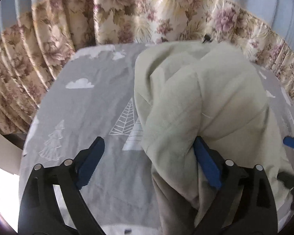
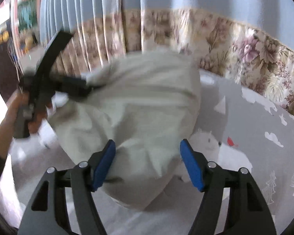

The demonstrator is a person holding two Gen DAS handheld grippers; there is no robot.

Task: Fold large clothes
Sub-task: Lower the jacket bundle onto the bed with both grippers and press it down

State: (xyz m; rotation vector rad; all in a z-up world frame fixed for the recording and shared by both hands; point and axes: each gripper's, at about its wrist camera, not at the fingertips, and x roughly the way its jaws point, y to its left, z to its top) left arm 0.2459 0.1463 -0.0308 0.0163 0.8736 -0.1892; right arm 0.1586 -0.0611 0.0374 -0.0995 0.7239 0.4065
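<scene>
**Cream garment bunched on grey cloth, both grippers spread**

Blue pads of the left gripper (image 1: 149,160) stand wide apart. Its right-hand pad touches the near edge of the garment (image 1: 196,98); the left-hand pad hangs over bare cloth (image 1: 84,105). Nothing is pinched between them: released.

Right gripper (image 2: 148,164) has its pads set either side of the near end of the garment (image 2: 131,107). Fabric fills the gap between them. Whether the pads press on it cannot be told; the picture is blurred.

Garment: cream, heaped and creased, not flat. It lies on the right half of the table as the left wrist view shows it, reaching from the near edge almost to the far edge. One end is drawn into a twisted tail near the left gripper's right-hand pad.

Cloth: grey, printed with white clouds, trees and triangles, covering the table. The left half is bare.

Left side of the right wrist view: a hand (image 2: 21,105) holds the other gripper, blurred, one finger raised, the other beside the garment's far left corner.

Beyond the far edge: a curtain (image 1: 127,19), floral below, pale blue above.
</scene>
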